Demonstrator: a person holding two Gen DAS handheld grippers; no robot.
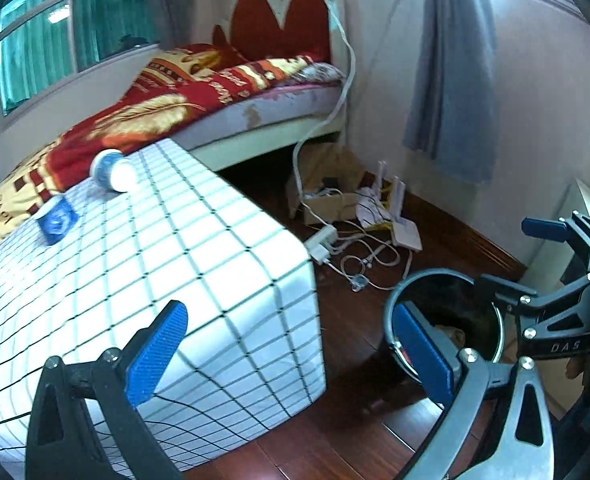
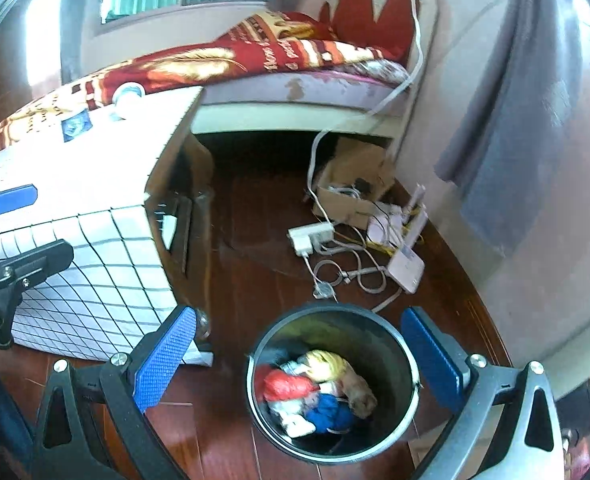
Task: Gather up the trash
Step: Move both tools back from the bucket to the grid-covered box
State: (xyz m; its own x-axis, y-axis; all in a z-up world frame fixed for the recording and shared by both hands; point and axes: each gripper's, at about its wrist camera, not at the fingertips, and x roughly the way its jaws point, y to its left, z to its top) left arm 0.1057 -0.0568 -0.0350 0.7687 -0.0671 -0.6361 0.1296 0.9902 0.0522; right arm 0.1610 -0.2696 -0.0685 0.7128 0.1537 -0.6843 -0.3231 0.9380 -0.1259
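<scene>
Beside the bed, on the grid-patterned surface [image 1: 199, 240], lay a white bottle [image 1: 113, 170] and blue wrapper [image 1: 56, 220] awaiting collection; over the part-filled bin [image 2: 333, 384], hovered right tool [image 2: 307, 364], left tool [image 1: 291, 352], both spread, empty.

A bedroom with a dark red wooden floor [image 2: 255, 264]. A low bed [image 1: 279, 120] stands in the corner under a window [image 1: 55, 36], with a red scalloped headboard [image 1: 283, 20] and a rumpled red and gold blanket [image 1: 167, 100]. In front of the bed is a table draped in a white cloth with a black grid pattern [image 1: 155, 264]. On the floor near the head of the bed, an open cardboard box [image 2: 355, 184] holds cables. Just beside it lie a white power strip [image 2: 311, 236], loose coiled white cords [image 2: 347, 272] and a white router with upright antennas [image 2: 405, 256]. A grey-blue curtain [image 1: 451, 72] hangs against the pink wall on the right.
</scene>
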